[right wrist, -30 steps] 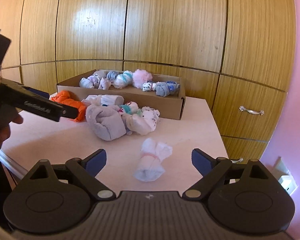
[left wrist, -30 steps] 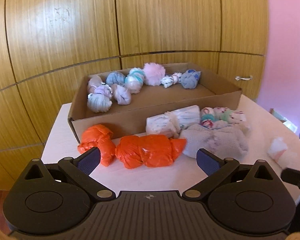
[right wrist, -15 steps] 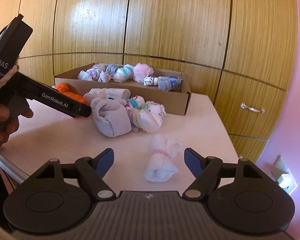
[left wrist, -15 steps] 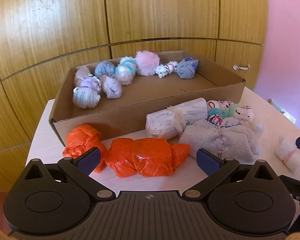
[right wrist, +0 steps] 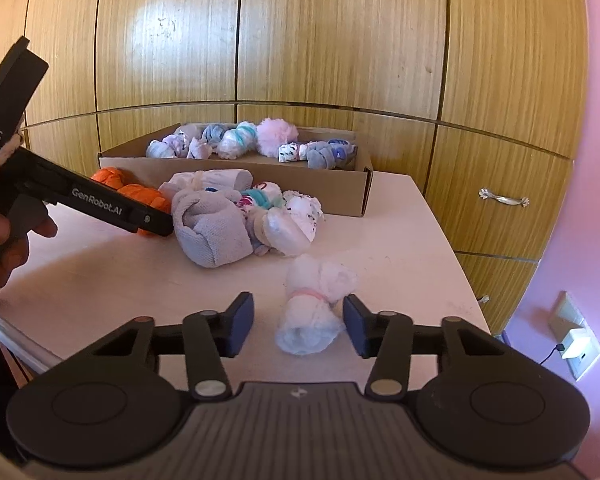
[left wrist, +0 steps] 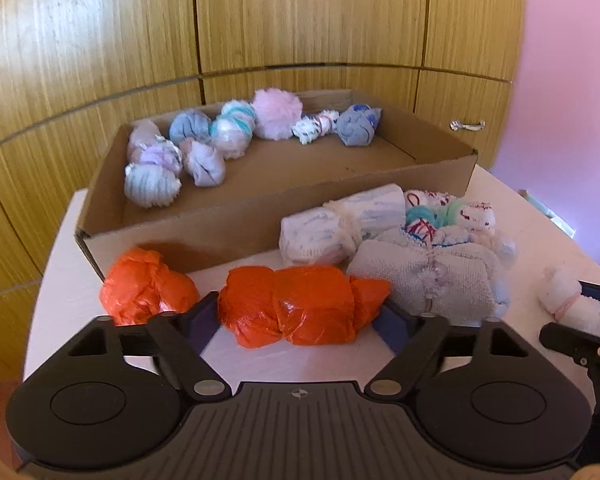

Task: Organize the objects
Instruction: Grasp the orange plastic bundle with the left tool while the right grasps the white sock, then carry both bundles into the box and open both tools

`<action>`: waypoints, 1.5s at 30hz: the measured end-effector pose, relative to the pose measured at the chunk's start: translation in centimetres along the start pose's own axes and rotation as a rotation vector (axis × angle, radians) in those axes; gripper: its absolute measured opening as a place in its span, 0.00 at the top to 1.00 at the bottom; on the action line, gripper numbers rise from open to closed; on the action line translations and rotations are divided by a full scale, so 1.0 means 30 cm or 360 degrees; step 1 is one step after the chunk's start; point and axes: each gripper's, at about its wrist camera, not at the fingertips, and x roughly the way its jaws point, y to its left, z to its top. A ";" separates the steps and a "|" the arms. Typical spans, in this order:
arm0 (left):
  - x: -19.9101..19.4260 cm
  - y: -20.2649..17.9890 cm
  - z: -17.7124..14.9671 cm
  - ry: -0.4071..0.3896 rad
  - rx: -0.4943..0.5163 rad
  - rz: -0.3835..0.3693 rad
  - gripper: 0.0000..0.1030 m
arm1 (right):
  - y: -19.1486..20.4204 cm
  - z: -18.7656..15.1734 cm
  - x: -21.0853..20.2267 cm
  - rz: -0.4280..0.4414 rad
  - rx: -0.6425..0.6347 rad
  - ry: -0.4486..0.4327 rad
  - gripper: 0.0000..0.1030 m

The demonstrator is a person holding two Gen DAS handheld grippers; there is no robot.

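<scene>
my left gripper (left wrist: 294, 320) brackets the long orange plastic-wrapped bundle (left wrist: 300, 310) at the near edge of the white table (left wrist: 260, 364), its jaws spread wide with one blue pad at each end of the bundle and no squeeze visible yet. my right gripper (right wrist: 298, 322) does the same around the white sock roll with the pink band (right wrist: 314, 306), which lies alone near the table's right side: jaws parted, the right pad just beside the roll, the left pad apart from it.

both bundles sit outside the cardboard box (left wrist: 260, 220) at the far side of the table. i judge the box to be their destination, since a row of rolled socks, a fluffy pink ball (left wrist: 277, 114) among them, lines its far wall with bare floor in front.

between my two targets lies the unsorted heap: a second orange bundle (left wrist: 148, 288) to the left, a white-and-blue roll (left wrist: 336, 226) against the box's near wall, a grey knitted roll (left wrist: 428, 276) and small white socks with red and teal marks.

i hold both tools low and nearly level, aimed toward the box and the wooden cabinet doors (right wrist: 340, 32) behind it. in the right wrist view my left hand (right wrist: 4, 248) wraps the left tool's handle, its fingers reaching in toward the orange bundle from the left.
</scene>
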 end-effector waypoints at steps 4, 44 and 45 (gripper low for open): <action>0.002 0.006 0.004 0.0002 -0.0018 -0.0010 0.29 | -0.001 0.000 0.000 -0.0014 0.0014 -0.0007 0.66; -0.022 0.033 0.449 -0.0109 0.0091 -0.0040 0.35 | -0.216 0.568 0.161 0.0361 -0.0276 -0.0218 0.78; 0.020 0.033 0.461 -0.0081 0.0084 -0.0046 0.35 | -0.218 0.581 0.201 0.0395 -0.0286 -0.0193 0.78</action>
